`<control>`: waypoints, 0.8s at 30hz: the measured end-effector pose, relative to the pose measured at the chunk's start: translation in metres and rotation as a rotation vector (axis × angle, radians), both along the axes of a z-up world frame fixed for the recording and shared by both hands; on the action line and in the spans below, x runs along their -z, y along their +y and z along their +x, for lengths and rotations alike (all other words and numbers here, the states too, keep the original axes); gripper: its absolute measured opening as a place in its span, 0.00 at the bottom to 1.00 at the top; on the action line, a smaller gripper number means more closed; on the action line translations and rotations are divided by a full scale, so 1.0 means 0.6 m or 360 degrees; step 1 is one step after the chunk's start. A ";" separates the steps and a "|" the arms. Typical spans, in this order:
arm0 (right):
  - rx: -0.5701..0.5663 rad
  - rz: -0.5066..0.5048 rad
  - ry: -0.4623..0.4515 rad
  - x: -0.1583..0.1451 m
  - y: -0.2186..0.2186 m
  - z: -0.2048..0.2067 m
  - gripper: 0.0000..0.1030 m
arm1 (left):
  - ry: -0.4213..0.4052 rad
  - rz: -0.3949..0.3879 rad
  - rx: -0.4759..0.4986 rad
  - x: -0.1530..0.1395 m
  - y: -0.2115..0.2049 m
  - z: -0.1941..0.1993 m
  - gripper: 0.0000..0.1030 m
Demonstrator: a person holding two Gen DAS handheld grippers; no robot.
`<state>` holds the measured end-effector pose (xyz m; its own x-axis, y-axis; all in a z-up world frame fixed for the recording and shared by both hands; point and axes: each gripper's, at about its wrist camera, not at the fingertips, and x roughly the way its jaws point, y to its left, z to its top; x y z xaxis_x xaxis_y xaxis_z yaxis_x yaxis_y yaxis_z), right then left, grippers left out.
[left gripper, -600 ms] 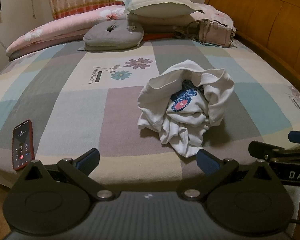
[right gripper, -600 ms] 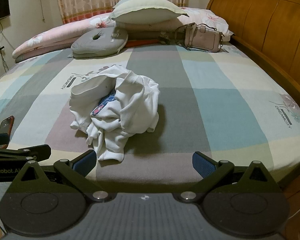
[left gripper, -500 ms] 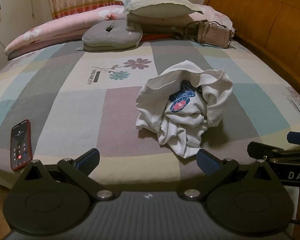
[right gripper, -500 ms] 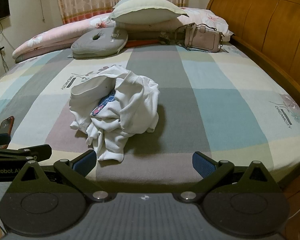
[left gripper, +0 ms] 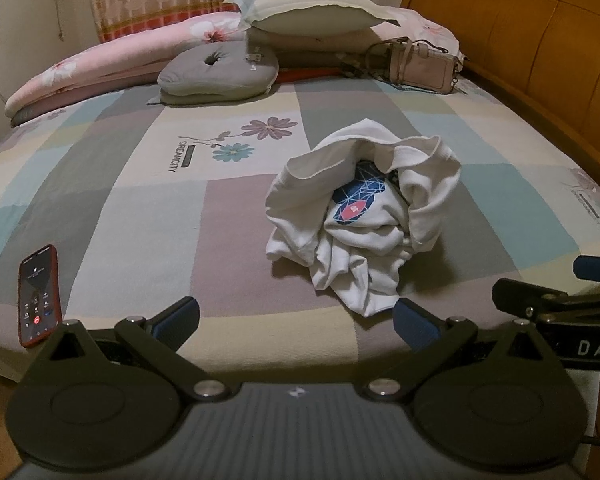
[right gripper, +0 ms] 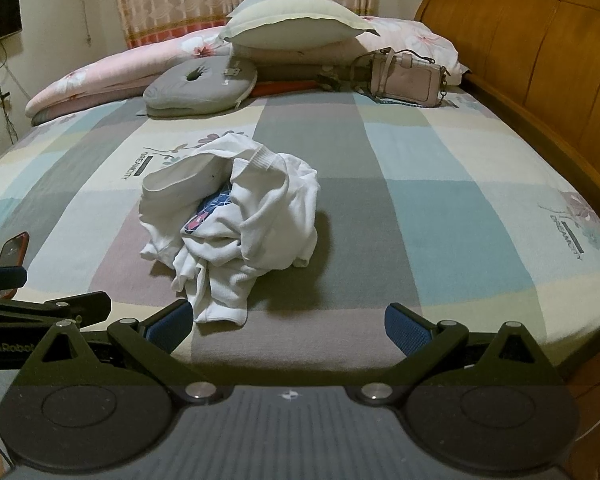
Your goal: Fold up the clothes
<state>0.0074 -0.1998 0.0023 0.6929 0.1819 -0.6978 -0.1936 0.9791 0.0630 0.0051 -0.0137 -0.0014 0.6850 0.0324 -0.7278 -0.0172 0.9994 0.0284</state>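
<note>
The crumpled white T-shirt (left gripper: 364, 216) lies in a heap on my bed (left gripper: 140, 216), near the front edge and roughly midway along it, with a blue-and-red print showing in its folds. From my left tongs (left gripper: 296, 320) the heap sits just ahead and a little toward the right; its lowest fold hangs down close to the right blue pad (left gripper: 414, 322), though I cannot tell whether it touches. From my right tongs (right gripper: 286, 322) the same shirt (right gripper: 236, 224) lies ahead and to the left, its nearest hem just beside the left pad (right gripper: 170, 324), again too close to call.

Both tongs are spread as wide as they go, released, with nothing gripped between the pads. They hover over the front edge of the bed, angled downward, side by side; each shows at the margin of the other's view.

A red-cased phone (left gripper: 38, 294) with its screen lit lies near the front left corner of the bed, well apart from the shirt. Along the far edge sit a grey cushion (left gripper: 220, 74) with a hole in it, a striped pillow (left gripper: 308, 8) stacked on pink floral bedding (left gripper: 112, 60), and a pale handbag (left gripper: 420, 66) by the wooden headboard (left gripper: 540, 52).
</note>
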 end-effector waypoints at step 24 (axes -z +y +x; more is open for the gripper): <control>-0.0122 0.0017 -0.0069 0.018 0.007 0.009 1.00 | -0.0066 0.0008 0.0017 0.015 0.016 0.007 0.99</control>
